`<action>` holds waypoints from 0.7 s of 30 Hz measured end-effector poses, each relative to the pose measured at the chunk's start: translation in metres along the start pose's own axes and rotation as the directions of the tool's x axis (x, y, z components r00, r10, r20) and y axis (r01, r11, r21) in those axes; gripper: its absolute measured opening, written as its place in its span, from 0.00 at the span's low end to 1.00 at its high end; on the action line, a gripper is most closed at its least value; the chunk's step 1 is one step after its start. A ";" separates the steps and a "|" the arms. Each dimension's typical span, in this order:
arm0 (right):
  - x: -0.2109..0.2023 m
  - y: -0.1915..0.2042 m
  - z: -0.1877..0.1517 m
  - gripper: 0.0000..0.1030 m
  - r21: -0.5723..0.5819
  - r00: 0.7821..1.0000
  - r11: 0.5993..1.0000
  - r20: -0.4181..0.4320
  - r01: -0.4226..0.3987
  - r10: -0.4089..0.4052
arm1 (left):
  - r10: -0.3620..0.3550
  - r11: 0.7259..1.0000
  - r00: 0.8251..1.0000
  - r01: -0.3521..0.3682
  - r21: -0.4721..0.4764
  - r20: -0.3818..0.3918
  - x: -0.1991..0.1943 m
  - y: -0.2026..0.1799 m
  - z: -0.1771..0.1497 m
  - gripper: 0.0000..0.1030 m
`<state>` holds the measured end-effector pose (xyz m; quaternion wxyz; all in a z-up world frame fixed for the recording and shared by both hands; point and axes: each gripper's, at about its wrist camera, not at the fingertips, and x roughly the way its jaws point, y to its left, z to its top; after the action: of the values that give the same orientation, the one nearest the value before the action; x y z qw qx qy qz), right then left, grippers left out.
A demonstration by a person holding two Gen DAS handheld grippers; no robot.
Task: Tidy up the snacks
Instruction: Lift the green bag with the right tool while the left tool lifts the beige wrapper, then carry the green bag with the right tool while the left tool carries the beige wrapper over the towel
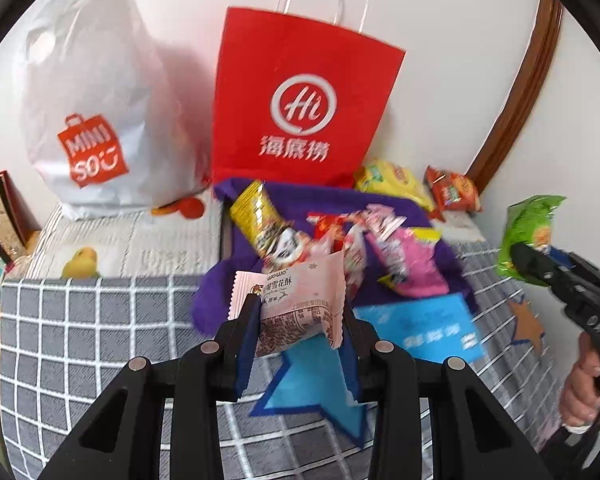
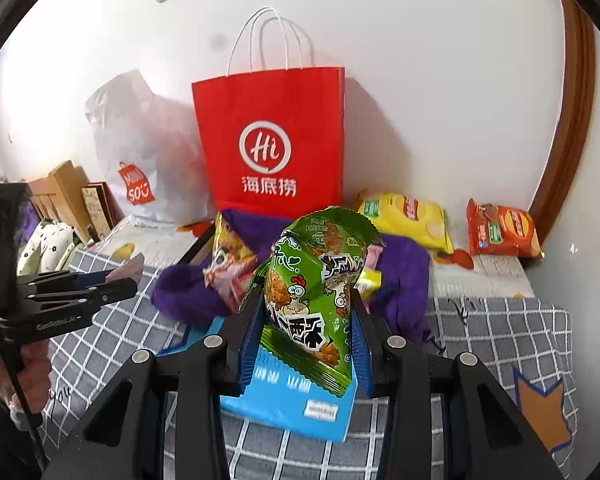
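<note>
My left gripper (image 1: 300,312) is shut on a pale pink pastry packet (image 1: 296,304), held above the grey checked bedcover. My right gripper (image 2: 306,312) is shut on a green chicken-print snack bag (image 2: 320,276), also lifted; that bag shows at the right of the left wrist view (image 1: 528,232). Behind them a heap of snack packets (image 1: 340,240) lies on a purple cloth (image 1: 380,204). A red paper bag (image 1: 300,96) stands open against the wall. A yellow chip bag (image 2: 404,216) and an orange packet (image 2: 500,232) lie to its right.
A white plastic MINISO bag (image 1: 96,120) stands left of the red bag. A blue flat packet (image 2: 292,400) lies on the bedcover under my right gripper. Books and boxes (image 2: 72,196) line the left edge. A brown wooden frame (image 2: 568,120) runs up the right wall.
</note>
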<state>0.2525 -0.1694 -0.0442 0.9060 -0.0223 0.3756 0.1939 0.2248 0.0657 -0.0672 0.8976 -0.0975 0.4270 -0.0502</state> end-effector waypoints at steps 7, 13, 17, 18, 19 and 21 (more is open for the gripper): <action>0.012 -0.005 0.034 0.38 0.038 1.000 0.999 0.000 0.003 -0.003 | -0.007 1.000 1.000 0.007 -0.005 0.007 0.007 -0.013 0.025 0.33; 0.024 -0.009 0.065 0.38 0.048 1.000 0.999 0.022 -0.013 0.012 | -0.002 1.000 1.000 0.002 0.000 0.004 0.015 -0.023 0.047 0.33; 0.032 -0.011 0.076 0.38 0.059 0.998 0.998 0.044 -0.038 0.036 | 0.017 1.000 1.000 -0.017 0.004 0.001 0.021 -0.030 0.067 0.33; 0.035 -0.012 0.076 0.38 0.060 0.998 0.997 0.047 -0.049 0.046 | 0.016 1.000 1.000 -0.016 0.003 -0.002 0.024 -0.032 0.072 0.33; 0.039 -0.012 0.076 0.38 0.056 0.998 0.997 0.038 -0.053 0.051 | 0.014 1.000 1.000 -0.014 0.004 -0.008 0.027 -0.034 0.077 0.33; 0.050 -0.013 0.074 0.38 0.039 0.999 0.999 0.007 -0.035 0.034 | 0.009 1.000 1.000 -0.009 0.003 -0.018 0.034 -0.037 0.085 0.33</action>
<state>0.3390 -0.1512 -0.0270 0.9038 0.0023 0.3770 0.2023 0.3120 0.0346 -0.0323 0.8941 -0.0937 0.4354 -0.0474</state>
